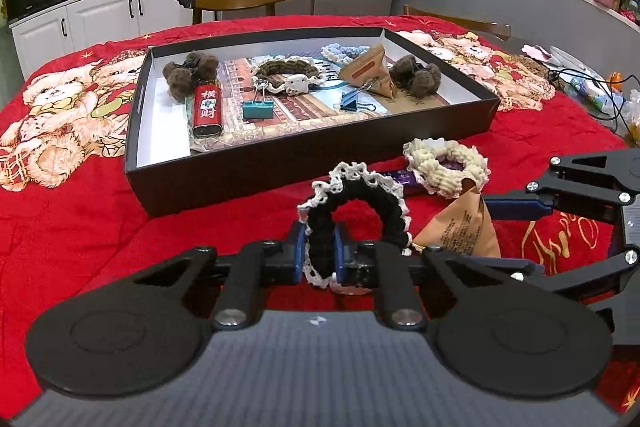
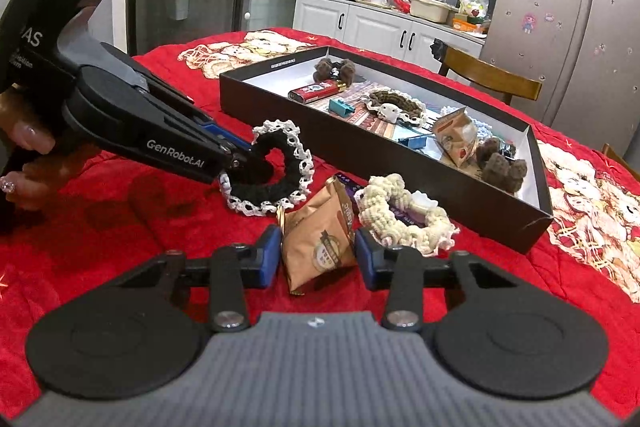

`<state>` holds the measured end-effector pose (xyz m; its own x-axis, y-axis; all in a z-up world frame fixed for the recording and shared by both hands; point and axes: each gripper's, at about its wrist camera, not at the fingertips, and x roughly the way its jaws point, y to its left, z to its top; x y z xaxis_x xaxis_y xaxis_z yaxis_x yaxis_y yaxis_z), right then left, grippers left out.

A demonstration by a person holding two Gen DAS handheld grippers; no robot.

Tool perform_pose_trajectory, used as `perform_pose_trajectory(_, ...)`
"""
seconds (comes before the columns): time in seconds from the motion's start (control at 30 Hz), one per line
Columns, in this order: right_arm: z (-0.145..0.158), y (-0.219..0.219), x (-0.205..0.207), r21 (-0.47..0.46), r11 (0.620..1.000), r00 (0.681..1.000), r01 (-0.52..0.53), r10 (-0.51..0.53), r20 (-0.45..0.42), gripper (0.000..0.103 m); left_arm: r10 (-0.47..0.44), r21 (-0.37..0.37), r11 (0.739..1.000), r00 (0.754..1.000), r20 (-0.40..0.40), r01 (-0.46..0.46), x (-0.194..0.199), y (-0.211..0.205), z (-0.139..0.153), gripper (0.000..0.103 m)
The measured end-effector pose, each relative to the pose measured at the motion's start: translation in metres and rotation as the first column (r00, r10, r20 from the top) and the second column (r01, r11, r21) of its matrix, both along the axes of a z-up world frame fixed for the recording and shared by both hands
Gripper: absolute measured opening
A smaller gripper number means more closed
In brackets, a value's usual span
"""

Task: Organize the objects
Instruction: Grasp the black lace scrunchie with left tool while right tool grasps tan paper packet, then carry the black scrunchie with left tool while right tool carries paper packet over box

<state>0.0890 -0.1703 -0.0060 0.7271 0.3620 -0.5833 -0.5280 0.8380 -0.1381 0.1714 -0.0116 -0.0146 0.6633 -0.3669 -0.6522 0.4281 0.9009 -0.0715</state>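
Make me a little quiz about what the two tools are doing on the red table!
1. True or false: the left tool is clamped on the black scrunchie.
2. Which thing sits between the pads of the right tool? A) a cream scrunchie B) the brown packet C) a red lighter
3. How many binder clips lie in the black box?

Key: 1 true; 2 B; 3 two.
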Motion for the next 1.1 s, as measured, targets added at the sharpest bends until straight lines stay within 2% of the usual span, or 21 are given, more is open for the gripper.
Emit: perform_pose_trajectory(1.1, 0.031, -0.009, -0.01, 0.056, 0.998, 0.998, -0.004, 0.0, 0.067, 0.044, 0.038, -0.023, 0.999, 0.995, 0.094, -0.036, -0.026, 0.006, 0.038, 0.017)
